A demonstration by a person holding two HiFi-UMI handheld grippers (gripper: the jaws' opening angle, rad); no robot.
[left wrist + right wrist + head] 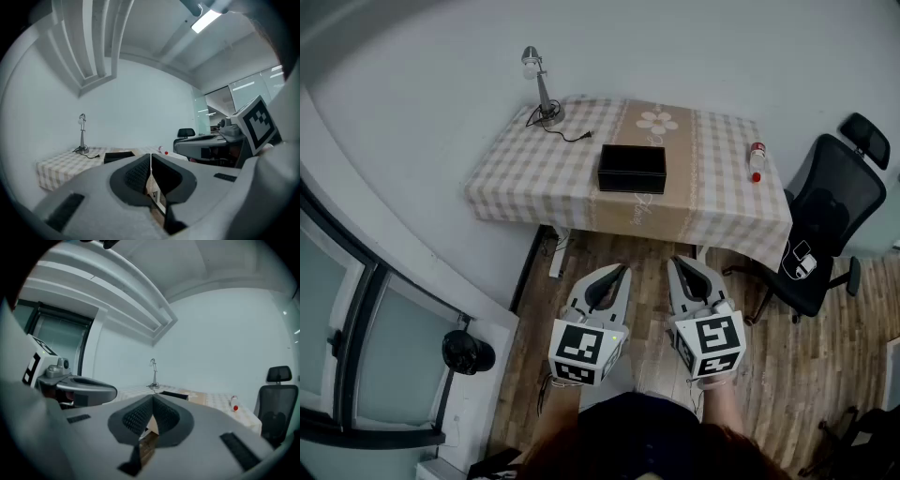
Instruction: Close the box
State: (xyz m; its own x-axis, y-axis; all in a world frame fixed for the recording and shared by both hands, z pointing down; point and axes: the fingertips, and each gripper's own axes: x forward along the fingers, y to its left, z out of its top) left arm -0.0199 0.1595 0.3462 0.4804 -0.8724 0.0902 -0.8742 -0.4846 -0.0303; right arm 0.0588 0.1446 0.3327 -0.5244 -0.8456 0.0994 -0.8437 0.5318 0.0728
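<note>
Left gripper (625,270) and right gripper (674,262) are side by side in front of me, held over the wooden floor (787,375) and well short of the table (525,178). On the left gripper, the jaws meet at the tips and nothing sits between them. The right gripper is the same: its jaws are pressed together and empty. Each gripper points toward the table, and each gripper view shows the other one off to its side. The box (632,169) is black and rectangular. It sits on the table's tan middle strip, near the front edge and roughly halfway along it, well apart from both grippers. From where I stand I cannot tell whether its lid is fully down. A checked cloth (722,202) covers the table and hangs over its front edge. At the rear left corner a lamp (542,94) stands upright, with its cord (567,134) trailing toward the box but stopping short of it. A white bottle (757,161) with a red cap lies near the right edge, apart from the box. A black chair (825,225) stands on the floor just beside the table's front right corner.
</note>
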